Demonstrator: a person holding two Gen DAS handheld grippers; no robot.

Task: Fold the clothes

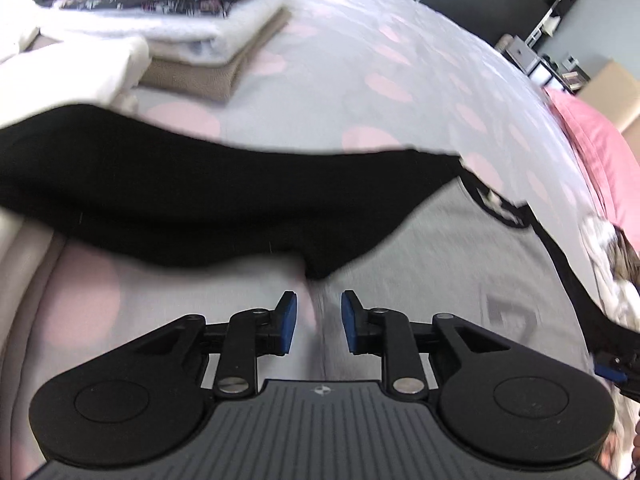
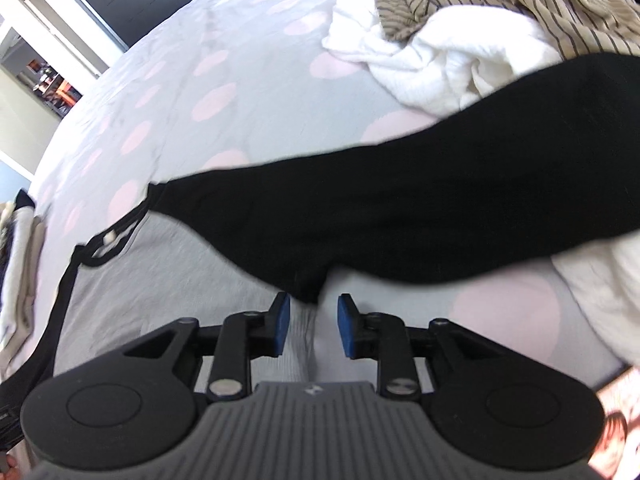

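- Left gripper: bottom centre of left view, jaws a bit apart, nothing betw. the blue pads.
- Right gripper: bottom centre of right view, also a bit open, holds nothing; tip of black sleeve just above the gap.
- Shirt: grey w. black sleeves, flat on dotted bedspread, mid frame in both views.
- Folded stack: upper left of left view.
- Unfolded pile: white and striped cloth, upper right of right view.
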